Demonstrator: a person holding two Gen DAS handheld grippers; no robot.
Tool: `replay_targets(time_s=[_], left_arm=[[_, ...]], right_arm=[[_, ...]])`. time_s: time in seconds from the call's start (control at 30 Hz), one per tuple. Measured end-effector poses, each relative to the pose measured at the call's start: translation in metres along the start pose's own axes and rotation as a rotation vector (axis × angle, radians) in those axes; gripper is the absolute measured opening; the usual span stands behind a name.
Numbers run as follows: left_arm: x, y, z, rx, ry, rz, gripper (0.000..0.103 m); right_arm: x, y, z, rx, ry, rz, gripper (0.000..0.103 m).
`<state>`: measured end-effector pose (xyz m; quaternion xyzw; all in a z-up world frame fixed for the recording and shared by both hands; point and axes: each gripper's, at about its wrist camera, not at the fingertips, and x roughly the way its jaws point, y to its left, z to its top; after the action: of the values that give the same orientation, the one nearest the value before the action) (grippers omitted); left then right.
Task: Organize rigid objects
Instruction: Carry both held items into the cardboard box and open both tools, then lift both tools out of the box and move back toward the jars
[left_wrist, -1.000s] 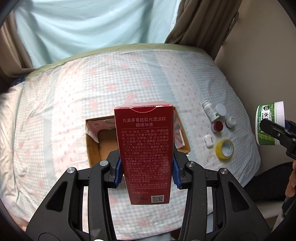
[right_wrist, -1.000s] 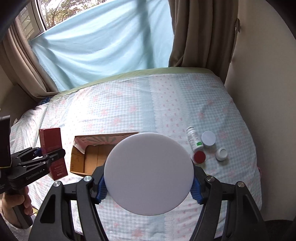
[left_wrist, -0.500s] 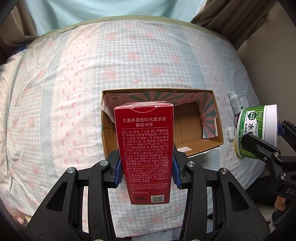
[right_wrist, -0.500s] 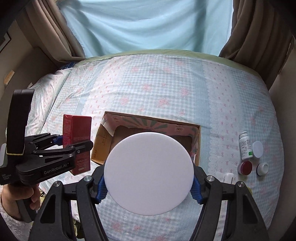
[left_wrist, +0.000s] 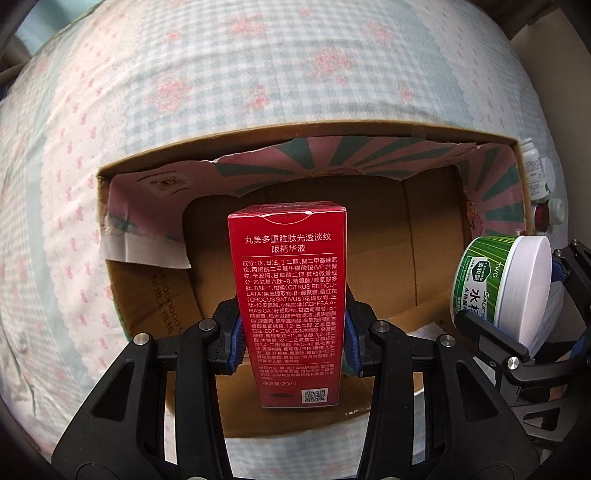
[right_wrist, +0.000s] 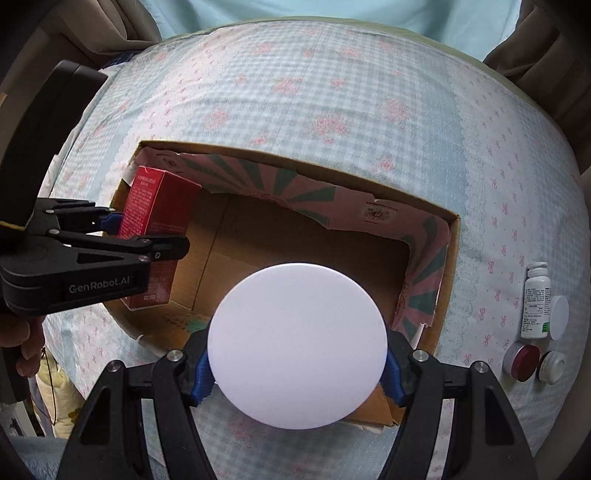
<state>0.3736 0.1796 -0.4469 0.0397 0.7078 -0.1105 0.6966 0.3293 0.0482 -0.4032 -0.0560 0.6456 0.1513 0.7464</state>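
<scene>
My left gripper (left_wrist: 291, 332) is shut on a tall red carton (left_wrist: 290, 299) with white print, held upright over the left part of an open cardboard box (left_wrist: 424, 258). In the right wrist view the red carton (right_wrist: 159, 218) and left gripper (right_wrist: 147, 236) hang over the box (right_wrist: 448, 280) at its left end. My right gripper (right_wrist: 297, 365) is shut on a green tub with a white round lid (right_wrist: 297, 345), held over the box's near edge. The tub (left_wrist: 495, 284) shows at the right of the left wrist view.
The box lies on a bed with a checked floral cover (right_wrist: 332, 92). Right of the box lie a white pill bottle (right_wrist: 535, 302), a white lid (right_wrist: 559, 317), a red-lidded jar (right_wrist: 522, 360) and a small white jar (right_wrist: 551, 365). Curtains hang behind the bed.
Both grippers have moved forward and down toward the box with their loads. The box now fills both views, and the red carton hangs over its inside.
</scene>
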Motion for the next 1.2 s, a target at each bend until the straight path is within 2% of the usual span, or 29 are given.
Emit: replay_targets(time_s=[0.17, 0.37, 0.4, 0.47, 0.5, 0.53, 0.67, 0.93, 1.07, 1.2], left_arm=[[0.041, -0.002, 0.008, 0.017, 0.072, -0.002, 0.038], [0.045, -0.007, 0.011, 0.057, 0.058, 0.003, 0.04], [0.04, -0.008, 0.011, 0.064, 0.043, 0.006, 0.044], [0.028, -0.01, 0.012, 0.08, 0.002, 0.018, 0.084], [0.022, -0.011, 0.011, 0.085, -0.025, 0.031, 0.101], [0.016, -0.01, 0.01, 0.088, -0.047, 0.036, 0.103], [0.01, -0.008, 0.004, 0.086, -0.057, 0.034, 0.103], [-0.007, -0.005, 0.0, 0.06, -0.075, 0.028, 0.103], [-0.028, -0.004, -0.003, 0.065, -0.106, 0.037, 0.103], [-0.051, -0.001, -0.013, 0.06, -0.149, 0.045, 0.103]], right_arm=[[0.037, 0.0, -0.001, -0.018, 0.029, 0.019, 0.066], [0.05, 0.008, 0.003, -0.092, 0.005, 0.007, 0.066], [0.05, 0.009, 0.003, -0.104, -0.008, 0.003, 0.066], [0.051, 0.009, 0.002, -0.111, 0.006, 0.016, 0.068], [0.051, 0.007, 0.002, -0.099, 0.017, 0.031, 0.09], [0.05, 0.006, 0.002, -0.094, 0.019, 0.053, 0.103], [0.035, 0.007, 0.0, -0.127, -0.043, 0.04, 0.103], [0.012, 0.001, -0.001, -0.097, -0.054, 0.024, 0.103], [0.001, -0.004, 0.004, -0.101, -0.066, 0.006, 0.103], [-0.013, 0.008, 0.003, -0.108, -0.097, -0.014, 0.103]])
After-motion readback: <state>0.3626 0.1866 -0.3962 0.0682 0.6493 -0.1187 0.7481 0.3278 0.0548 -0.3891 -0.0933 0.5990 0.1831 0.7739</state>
